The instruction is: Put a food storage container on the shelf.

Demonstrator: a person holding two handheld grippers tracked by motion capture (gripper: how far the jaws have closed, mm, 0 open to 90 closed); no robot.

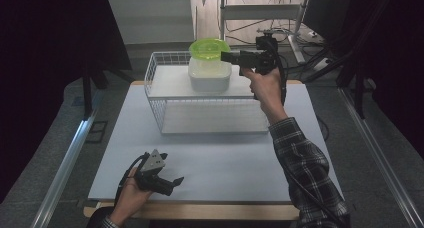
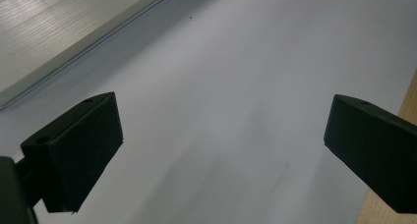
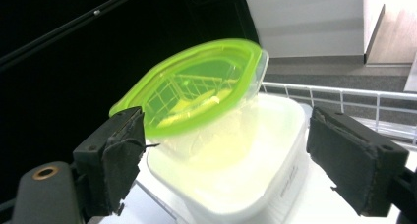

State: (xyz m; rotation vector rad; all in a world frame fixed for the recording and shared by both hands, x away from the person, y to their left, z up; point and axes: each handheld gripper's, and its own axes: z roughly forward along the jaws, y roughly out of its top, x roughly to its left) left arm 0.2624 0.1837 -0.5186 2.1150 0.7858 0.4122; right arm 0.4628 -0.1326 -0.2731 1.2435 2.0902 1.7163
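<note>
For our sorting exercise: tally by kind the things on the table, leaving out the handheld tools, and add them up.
White wire rack: 1
Clear plastic container with bright green lid: 1
White square plastic container: 1
Total: 3

A wire basket (image 1: 159, 95) stood at the far middle of the table (image 1: 225, 163). On its top shelf, toward the right end, sat a tub (image 1: 209, 77), and a lidded container (image 1: 209, 48) rested tilted on the tub. The right gripper (image 1: 226, 56) hung just right of it; the left gripper (image 1: 176, 182) lay near the table's near left corner.
</note>
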